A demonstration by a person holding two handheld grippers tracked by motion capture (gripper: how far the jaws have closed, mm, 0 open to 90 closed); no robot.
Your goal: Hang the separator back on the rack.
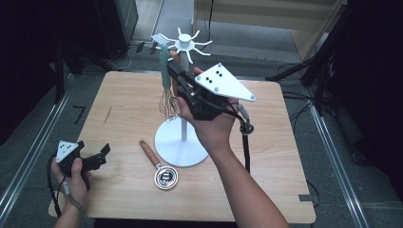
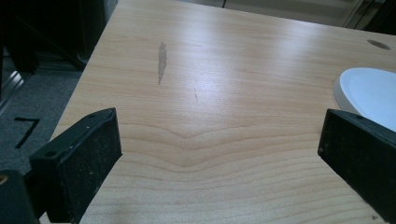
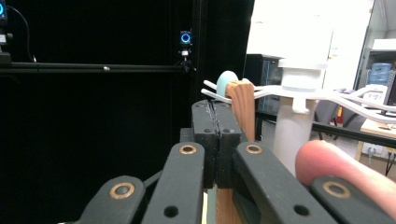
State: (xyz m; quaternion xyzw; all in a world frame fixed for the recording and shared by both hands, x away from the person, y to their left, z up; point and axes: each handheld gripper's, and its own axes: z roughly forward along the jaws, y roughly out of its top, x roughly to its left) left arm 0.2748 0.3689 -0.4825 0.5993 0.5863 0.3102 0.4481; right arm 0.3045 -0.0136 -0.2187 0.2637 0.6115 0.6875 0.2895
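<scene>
While my right tongs (image 3: 215,140) sit closed beside, perhaps pinching, the wooden handle (image 3: 243,109) at the rack (image 1: 183,45), left tongs (image 2: 219,154) idle apart; next, free them gently.

Light wooden surface (image 1: 123,109) with rounded corners. Directly on it: round white base of rack (image 1: 179,144) near centre; wooden-handled strainer (image 1: 159,166) just beside base, toward near edge.

overhead view, two close jaw-mounted views
</scene>
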